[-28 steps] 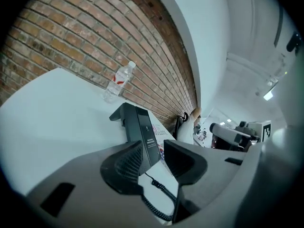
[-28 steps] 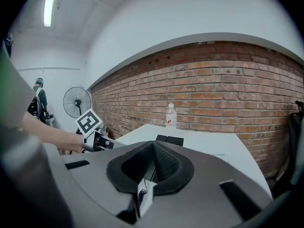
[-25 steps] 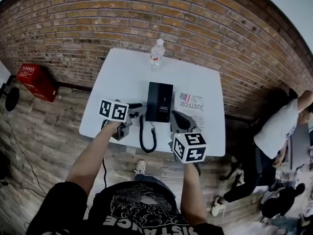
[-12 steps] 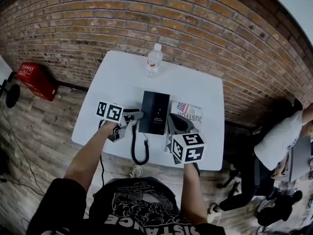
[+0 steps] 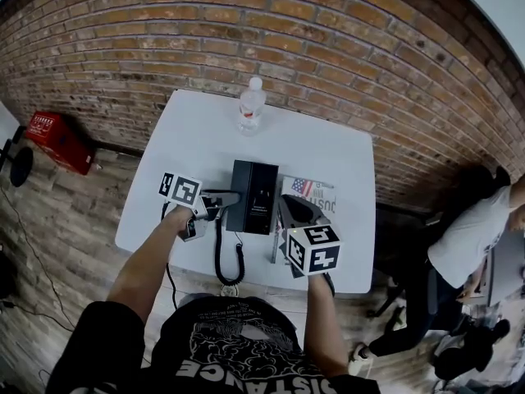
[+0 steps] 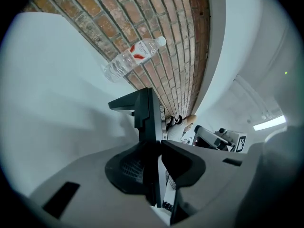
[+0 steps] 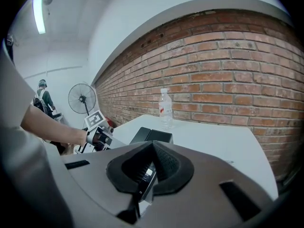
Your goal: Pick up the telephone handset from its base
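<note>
White table (image 5: 197, 138) against brick wall (image 5: 246, 23); telephone handset (image 6: 145, 125) still seated on base (image 5: 261, 195), mid-table. Left gripper (image 6: 159, 151) jaws just closing, pads on handset's sides; lift pending. Right gripper (image 7: 149, 160), right of base: pinched on thin dark edge (image 7: 141, 177).

The head camera looks steeply down from above the person onto the desk (image 5: 205, 138). The telephone (image 5: 253, 196) lies near the middle of that view, with the brick wall (image 5: 328, 48) beyond it.

The camera on the left tongs (image 6: 152, 145) sits low and very close to the telephone and is rolled sideways. It looks along the telephone's edge toward the bottle (image 6: 133, 56) behind it. Its jaws have just been closing, with the telephone between them.

The camera on the right tongs (image 7: 152, 146) looks from a little higher across the telephone to the same bottle and wall.

All three views share the telephone, bottle and wall. Each tongs camera also catches the other tongs across the telephone.
</note>
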Demonstrator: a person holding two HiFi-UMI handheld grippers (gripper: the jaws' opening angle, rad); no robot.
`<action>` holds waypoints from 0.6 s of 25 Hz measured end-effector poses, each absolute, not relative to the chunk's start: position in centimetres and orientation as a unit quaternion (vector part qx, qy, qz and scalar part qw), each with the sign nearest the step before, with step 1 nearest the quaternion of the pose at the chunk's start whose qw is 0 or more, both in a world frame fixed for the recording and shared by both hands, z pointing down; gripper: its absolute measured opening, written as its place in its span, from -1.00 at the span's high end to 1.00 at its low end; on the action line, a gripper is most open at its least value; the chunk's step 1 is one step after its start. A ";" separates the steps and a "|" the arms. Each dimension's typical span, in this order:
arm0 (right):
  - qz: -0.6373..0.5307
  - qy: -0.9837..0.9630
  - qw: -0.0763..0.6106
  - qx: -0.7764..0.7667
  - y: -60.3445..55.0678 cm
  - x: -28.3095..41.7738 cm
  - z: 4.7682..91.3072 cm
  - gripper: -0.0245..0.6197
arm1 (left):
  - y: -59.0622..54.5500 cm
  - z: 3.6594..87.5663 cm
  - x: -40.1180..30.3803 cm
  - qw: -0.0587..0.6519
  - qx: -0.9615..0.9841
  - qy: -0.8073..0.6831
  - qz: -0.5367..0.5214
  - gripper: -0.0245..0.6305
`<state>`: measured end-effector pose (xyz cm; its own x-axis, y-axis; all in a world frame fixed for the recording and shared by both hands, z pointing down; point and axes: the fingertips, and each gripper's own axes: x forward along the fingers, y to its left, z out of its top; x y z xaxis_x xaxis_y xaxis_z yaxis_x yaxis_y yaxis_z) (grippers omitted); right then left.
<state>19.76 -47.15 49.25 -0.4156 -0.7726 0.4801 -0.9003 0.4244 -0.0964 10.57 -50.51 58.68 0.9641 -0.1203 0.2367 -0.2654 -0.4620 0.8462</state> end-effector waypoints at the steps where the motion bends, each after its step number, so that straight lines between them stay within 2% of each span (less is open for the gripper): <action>1: 0.175 -0.823 0.185 0.508 -47.2 19.9 49.4 0.92 | -50.5 58.7 10.6 0.510 0.850 -0.113 0.072 0.63; 15: 0.180 -0.823 0.178 0.508 -47.2 19.7 49.5 0.92 | -50.6 57.3 10.3 0.512 0.850 -0.115 0.050 0.70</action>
